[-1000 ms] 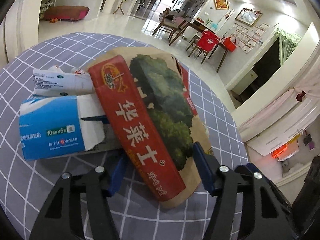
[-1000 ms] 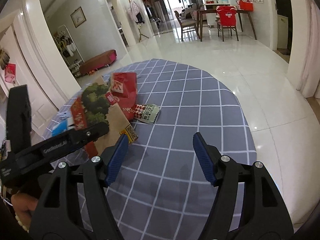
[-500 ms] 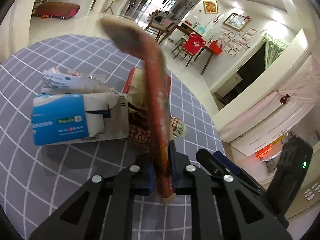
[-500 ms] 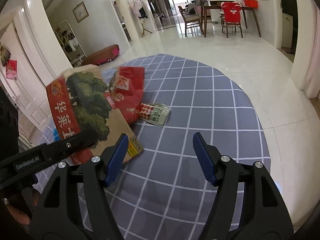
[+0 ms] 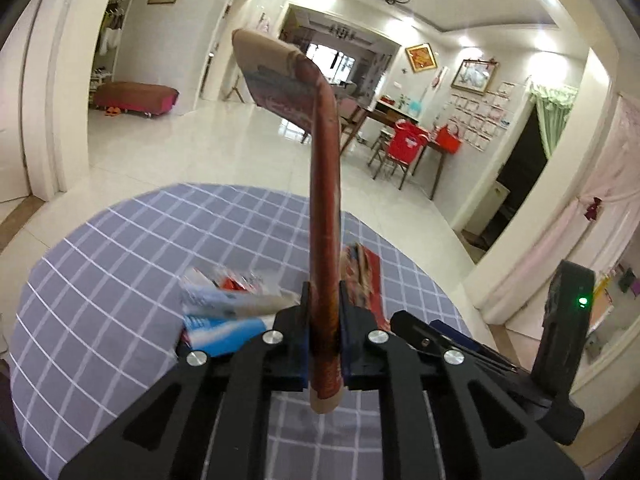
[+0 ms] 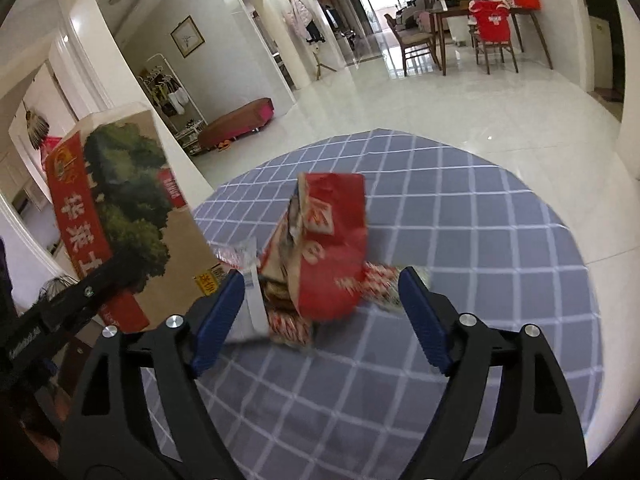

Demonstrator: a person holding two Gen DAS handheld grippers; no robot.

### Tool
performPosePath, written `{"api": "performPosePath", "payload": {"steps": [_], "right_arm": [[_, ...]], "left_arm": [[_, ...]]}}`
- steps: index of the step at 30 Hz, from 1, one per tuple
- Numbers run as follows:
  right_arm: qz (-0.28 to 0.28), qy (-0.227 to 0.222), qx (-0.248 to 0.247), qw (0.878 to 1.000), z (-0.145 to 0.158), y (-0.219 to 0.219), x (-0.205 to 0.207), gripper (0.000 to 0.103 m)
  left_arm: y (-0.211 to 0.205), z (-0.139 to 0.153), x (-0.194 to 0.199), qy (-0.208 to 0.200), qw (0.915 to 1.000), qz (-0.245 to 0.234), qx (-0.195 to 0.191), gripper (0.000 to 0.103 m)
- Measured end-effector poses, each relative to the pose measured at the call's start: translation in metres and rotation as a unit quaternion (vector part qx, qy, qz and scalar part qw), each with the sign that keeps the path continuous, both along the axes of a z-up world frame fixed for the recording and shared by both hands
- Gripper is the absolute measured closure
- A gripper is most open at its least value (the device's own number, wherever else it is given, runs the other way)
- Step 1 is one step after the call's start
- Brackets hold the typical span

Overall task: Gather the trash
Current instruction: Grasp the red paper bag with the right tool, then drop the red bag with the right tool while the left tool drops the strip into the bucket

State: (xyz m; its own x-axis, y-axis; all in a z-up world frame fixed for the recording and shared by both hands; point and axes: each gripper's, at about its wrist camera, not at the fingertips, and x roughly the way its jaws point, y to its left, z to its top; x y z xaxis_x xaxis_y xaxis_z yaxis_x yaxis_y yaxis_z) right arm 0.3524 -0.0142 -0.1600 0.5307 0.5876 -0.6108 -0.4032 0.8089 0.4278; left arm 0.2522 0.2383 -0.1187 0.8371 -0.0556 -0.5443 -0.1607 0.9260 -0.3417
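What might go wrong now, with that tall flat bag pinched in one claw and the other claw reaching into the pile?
1. The left claw pinches the brown paper bag only at its bottom edge; the tall bag already bends over and may flop or slip out.
2. The right claw, its jaws just opened wide, straddles the crumpled red packet beside loose wrappers; closing might push some away.

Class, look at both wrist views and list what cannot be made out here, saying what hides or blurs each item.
- Left wrist view: the brown tea packet, clamped in the left tool, shows only its edge; its print is unreadable.
- Left wrist view: the blue-and-white box is half hidden behind the tool and blurred.
- Right wrist view: the red packet and small wrappers between the open right tool are motion-blurred.
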Motion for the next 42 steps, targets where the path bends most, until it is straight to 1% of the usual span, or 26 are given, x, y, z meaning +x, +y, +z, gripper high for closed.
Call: {"api": "performPosePath", "payload": {"steps": [3, 5, 7, 10, 11, 12, 13, 14, 15, 17, 21, 23, 25, 28, 31, 33, 35, 37, 39, 42], "right_arm": [[0.013, 0.019, -0.001, 1.0, -0.007, 0.015, 0.022, 0.021], [0.012, 0.037, -0.003, 0.999, -0.015, 0.023, 0.039, 0.021], [0.02, 0.053, 0.008, 0.998, -0.021, 0.029, 0.049, 0.021], [0.034, 0.07, 0.004, 0.997, -0.031, 0.039, 0.061, 0.019], [0.038, 0.069, 0.002, 0.997, -0.033, 0.041, 0.062, 0.019], [0.037, 0.058, -0.003, 0.998, -0.033, 0.042, 0.06, 0.022], [0.032, 0.056, -0.012, 0.998, -0.033, 0.042, 0.06, 0.03], [0.032, 0.056, -0.008, 0.998, -0.033, 0.04, 0.06, 0.039], [0.032, 0.055, 0.002, 0.998, -0.033, 0.037, 0.06, 0.039], [0.024, 0.042, 0.004, 0.999, -0.028, 0.03, 0.054, 0.04], [-0.002, 0.002, 0.023, 1.0, -0.005, 0.006, 0.033, 0.04], [-0.016, -0.023, 0.03, 0.999, 0.012, -0.006, 0.018, 0.04], [-0.031, -0.051, 0.031, 0.998, 0.028, -0.022, 0.002, 0.04], [-0.05, -0.079, 0.042, 0.995, 0.046, -0.051, -0.024, 0.04], [-0.068, -0.091, 0.054, 0.992, 0.056, -0.086, -0.051, 0.039], [-0.083, -0.092, 0.061, 0.99, 0.057, -0.112, -0.067, 0.039], [-0.107, -0.092, 0.074, 0.987, 0.056, -0.15, -0.089, 0.039], [-0.129, -0.084, 0.084, 0.985, 0.052, -0.185, -0.108, 0.039], [-0.154, -0.079, 0.09, 0.981, 0.045, -0.218, -0.126, 0.039], [-0.21, -0.067, 0.079, 0.972, 0.026, -0.275, -0.158, 0.039]], "left_arm": [[0.009, 0.005, 0.004, -0.005, 0.9999, 0.01, 0.005, 0.093], [0.012, 0.009, 0.011, -0.007, 0.9998, 0.014, 0.007, 0.093], [0.014, 0.01, 0.014, -0.007, 0.9998, 0.015, 0.01, 0.093], [0.015, 0.007, 0.021, -0.003, 0.9998, 0.015, 0.011, 0.093], [0.014, 0.006, 0.022, -0.001, 0.9998, 0.015, 0.012, 0.093], [0.014, 0.006, 0.023, 0.0, 0.9998, 0.015, 0.012, 0.093], [0.013, 0.005, 0.024, 0.001, 0.9998, 0.014, 0.011, 0.093], [0.011, 0.005, 0.024, 0.002, 0.9998, 0.014, 0.01, 0.093], [0.012, 0.004, 0.023, 0.002, 0.9998, 0.014, 0.011, 0.093], [0.01, 0.006, 0.022, 0.0, 0.9998, 0.013, 0.013, 0.093], [0.005, 0.01, 0.018, -0.002, 0.9999, 0.01, 0.013, 0.093], [-0.001, 0.016, 0.014, -0.008, 0.9998, 0.007, 0.017, 0.093], [-0.01, 0.022, 0.009, -0.015, 0.9997, -0.001, 0.019, 0.093], [-0.027, 0.03, 0.002, -0.024, 0.9993, -0.018, 0.022, 0.093], [-0.052, 0.035, -0.005, -0.029, 0.9982, -0.047, 0.021, 0.093], [-0.08, 0.039, -0.011, -0.032, 0.9966, -0.073, 0.024, 0.093], [-0.104, 0.038, -0.016, -0.033, 0.9943, -0.098, 0.026, 0.093], [-0.129, 0.036, -0.02, -0.03, 0.9908, -0.13, 0.02, 0.093], [-0.161, 0.032, -0.023, -0.026, 0.9852, -0.168, 0.021, 0.093], [-0.214, 0.021, -0.029, -0.015, 0.9731, -0.228, 0.029, 0.093]]}}
